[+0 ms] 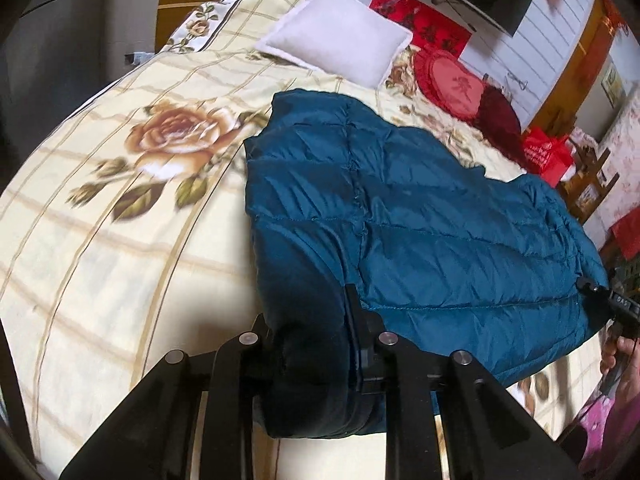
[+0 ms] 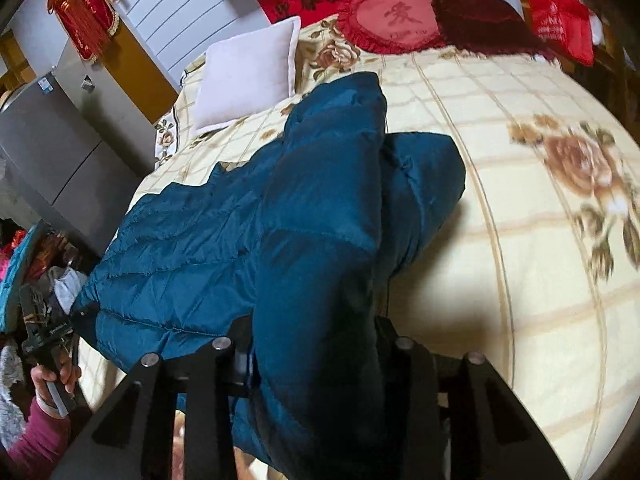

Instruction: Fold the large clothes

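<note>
A puffy teal quilted down jacket (image 1: pixel 420 216) lies rumpled on the cream rose-print bedspread (image 1: pixel 120 220), below the white pillow (image 1: pixel 336 36). Left gripper (image 1: pixel 316 344) and right gripper (image 2: pixel 316 344) each pinch its near hem.

- Left matte-black two-finger gripper (image 1: pixel 312 344): flat angular linkage arms, four round silver pivot pins.
- Right matte-black two-finger gripper (image 2: pixel 314 344): same build, silver pins; small white lettering on its body in the left wrist view.
- Person wears a magenta knit sleeve (image 2: pixel 36 440), pale cuff edge at the wrist.
</note>
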A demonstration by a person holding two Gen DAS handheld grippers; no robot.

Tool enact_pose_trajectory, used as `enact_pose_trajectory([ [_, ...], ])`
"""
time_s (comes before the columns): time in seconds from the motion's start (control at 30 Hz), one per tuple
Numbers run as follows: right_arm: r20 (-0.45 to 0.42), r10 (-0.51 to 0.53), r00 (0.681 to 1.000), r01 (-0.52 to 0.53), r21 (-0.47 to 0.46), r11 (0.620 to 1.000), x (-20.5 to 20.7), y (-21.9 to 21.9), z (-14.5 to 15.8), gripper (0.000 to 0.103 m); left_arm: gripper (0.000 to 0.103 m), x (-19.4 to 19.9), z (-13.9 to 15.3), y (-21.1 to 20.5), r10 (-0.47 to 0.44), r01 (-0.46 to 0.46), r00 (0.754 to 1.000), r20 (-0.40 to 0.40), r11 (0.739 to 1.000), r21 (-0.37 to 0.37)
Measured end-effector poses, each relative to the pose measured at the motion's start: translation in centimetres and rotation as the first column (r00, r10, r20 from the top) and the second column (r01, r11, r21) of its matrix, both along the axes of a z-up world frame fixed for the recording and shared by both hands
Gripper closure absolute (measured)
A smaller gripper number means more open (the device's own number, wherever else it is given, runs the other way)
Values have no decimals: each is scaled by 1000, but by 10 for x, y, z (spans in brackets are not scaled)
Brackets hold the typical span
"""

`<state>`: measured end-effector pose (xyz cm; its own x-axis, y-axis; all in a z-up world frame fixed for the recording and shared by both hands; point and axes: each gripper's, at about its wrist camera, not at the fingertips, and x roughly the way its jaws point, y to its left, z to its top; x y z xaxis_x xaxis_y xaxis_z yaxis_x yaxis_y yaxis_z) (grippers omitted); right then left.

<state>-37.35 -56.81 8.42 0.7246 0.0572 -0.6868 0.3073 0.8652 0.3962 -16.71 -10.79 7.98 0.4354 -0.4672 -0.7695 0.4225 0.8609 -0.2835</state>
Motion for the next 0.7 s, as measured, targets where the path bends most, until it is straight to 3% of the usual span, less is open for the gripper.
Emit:
enact_pose_trajectory([
  [0.07,-13,-8,1000,8,-7,1000,-10,6,-8,60,71,-9,-4,4,4,-4,1000,-3,1000,21],
  [0.13,-58,-46,997,44,-46,998,-12,8,-21,50,68,-14,-12,4,19,-19,1000,0,998,53],
  [0.2,-116,-93,989,83,-94,992,-10,8,-34,25,63,-14,-19,5,41,-40,999,-13,997,67],
  [0.27,-127,-131,983,111,-153,982,-12,10,-36,15,54,-15,-21,8,63,-62,998,-9,995,76],
  [0.33,-127,-153,980,127,-188,974,-18,14,-31,15,47,-18,-18,15,81,-81,997,6,993,88],
  [0.53,-78,-195,978,160,-328,931,-50,41,1,15,44,-41,6,35,168,-182,977,130,977,112],
  [0.7,-8,-164,986,152,-334,930,-65,67,25,15,44,-60,29,38,193,-215,957,215,973,85],
])
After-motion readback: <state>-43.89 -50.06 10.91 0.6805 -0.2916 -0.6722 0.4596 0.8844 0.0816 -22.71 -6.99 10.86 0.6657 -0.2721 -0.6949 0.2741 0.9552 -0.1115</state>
